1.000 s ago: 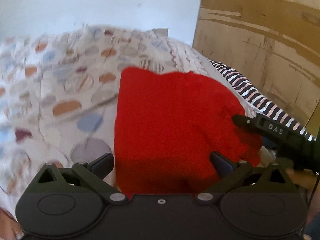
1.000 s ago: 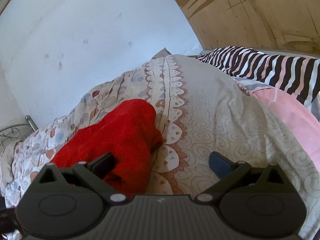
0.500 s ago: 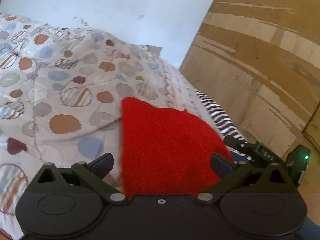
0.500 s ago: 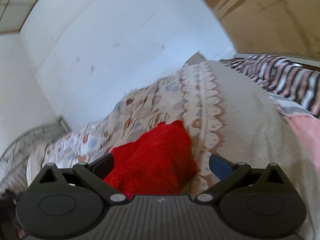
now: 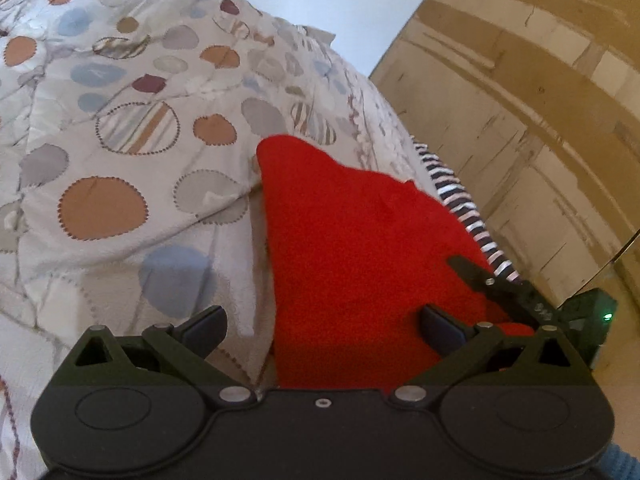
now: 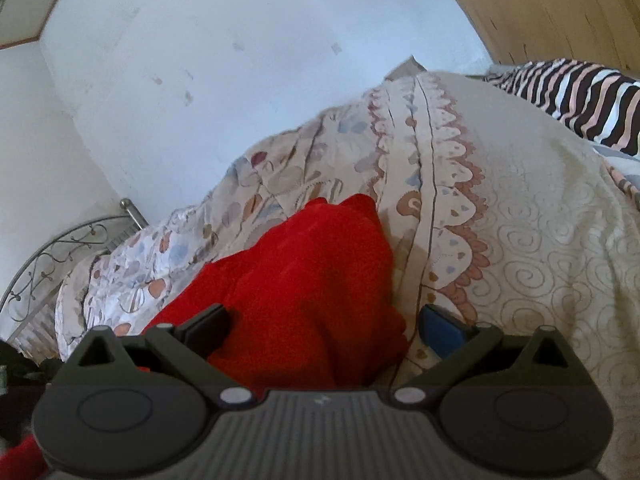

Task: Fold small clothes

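Note:
A red knitted garment (image 5: 352, 248) lies on the patterned quilt (image 5: 120, 152) of a bed. In the left wrist view my left gripper (image 5: 322, 326) is open, its jaws wide apart over the garment's near edge. The right gripper's finger (image 5: 486, 280) shows at the garment's right edge. In the right wrist view the red garment (image 6: 304, 296) lies bunched between the jaws of my open right gripper (image 6: 322, 326), on the quilt (image 6: 520, 240).
A striped cloth (image 5: 460, 204) lies along the bed's right side, also in the right wrist view (image 6: 580, 96). A wooden panel wall (image 5: 520, 100) stands at the right, a white wall (image 6: 220, 60) behind. A metal bedstead (image 6: 60, 252) is at the left.
Both cameras have tilted and drawn back toward the garment's near edge. The garment now lies lower in both views. Both grippers stay open.

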Tool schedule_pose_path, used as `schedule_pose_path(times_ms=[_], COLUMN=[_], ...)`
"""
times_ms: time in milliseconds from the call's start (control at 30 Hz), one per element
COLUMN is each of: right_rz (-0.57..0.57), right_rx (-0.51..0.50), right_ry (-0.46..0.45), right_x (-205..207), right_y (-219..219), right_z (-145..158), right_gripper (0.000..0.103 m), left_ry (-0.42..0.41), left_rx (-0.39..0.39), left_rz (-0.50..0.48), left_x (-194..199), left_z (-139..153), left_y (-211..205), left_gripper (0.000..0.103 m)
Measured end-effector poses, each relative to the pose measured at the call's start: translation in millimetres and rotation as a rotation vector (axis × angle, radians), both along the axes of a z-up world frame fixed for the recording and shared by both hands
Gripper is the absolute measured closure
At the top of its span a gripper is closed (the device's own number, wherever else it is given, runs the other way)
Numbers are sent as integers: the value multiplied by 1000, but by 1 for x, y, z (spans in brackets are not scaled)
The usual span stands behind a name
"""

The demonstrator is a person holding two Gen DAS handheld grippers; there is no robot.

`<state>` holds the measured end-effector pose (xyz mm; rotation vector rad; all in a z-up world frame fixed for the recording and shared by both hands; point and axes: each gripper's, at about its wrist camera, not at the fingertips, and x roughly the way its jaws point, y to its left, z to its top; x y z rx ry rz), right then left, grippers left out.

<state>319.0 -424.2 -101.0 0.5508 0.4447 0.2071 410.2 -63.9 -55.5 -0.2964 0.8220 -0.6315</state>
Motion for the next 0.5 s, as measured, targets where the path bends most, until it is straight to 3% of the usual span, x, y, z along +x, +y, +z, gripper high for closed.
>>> schedule_pose_path(times_ms=[500], right_rz=[-5], right_rx=[22], right_ry=[-18], right_x=[-1], right_y=[-2], right_z=[-2], right_gripper=[0], left_ry=[-43], left_rx=[108], left_rz=[-29], left_x=[7], left_z=[2], left_y=[-16], left_gripper=[1])
